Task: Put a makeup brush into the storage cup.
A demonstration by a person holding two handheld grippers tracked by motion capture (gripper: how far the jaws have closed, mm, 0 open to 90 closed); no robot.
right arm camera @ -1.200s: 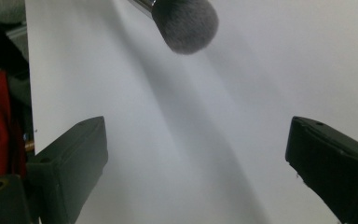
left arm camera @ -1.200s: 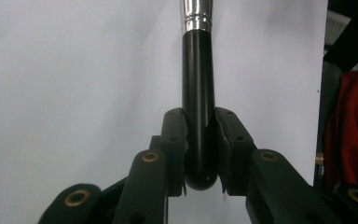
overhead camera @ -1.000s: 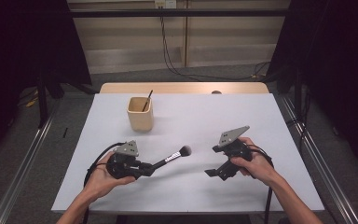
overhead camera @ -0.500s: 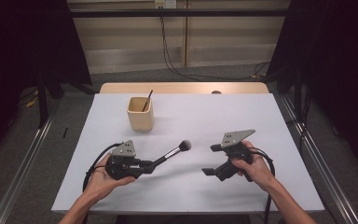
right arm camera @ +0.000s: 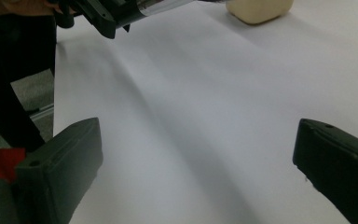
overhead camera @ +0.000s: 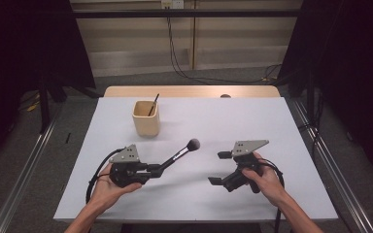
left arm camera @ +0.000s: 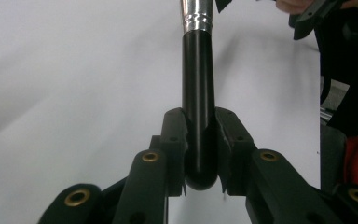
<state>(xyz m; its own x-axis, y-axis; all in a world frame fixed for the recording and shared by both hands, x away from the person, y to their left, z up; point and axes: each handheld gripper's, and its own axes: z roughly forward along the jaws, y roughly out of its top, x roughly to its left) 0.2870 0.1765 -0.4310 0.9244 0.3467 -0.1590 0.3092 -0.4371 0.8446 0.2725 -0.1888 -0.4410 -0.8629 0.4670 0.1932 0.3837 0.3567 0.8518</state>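
table (overhead camera: 272, 126): I see the cup (overhead camera: 145, 119) at 11 o'clock | brush (overhead camera: 177, 155): long axis points to 2 o'clock, black handle, silver collar, dark round tuft, lifted off the table left of centre | left gripper (overhead camera: 151, 168): clenched on the brush handle | right gripper (overhead camera: 219, 167): jaws just widened, released.

The white table (overhead camera: 272, 126) bears 1 beige cup (overhead camera: 145, 119).

Left tongs (overhead camera: 161, 168) clamped, right tongs (overhead camera: 220, 168) agape

No text, label or number can be read anywhere
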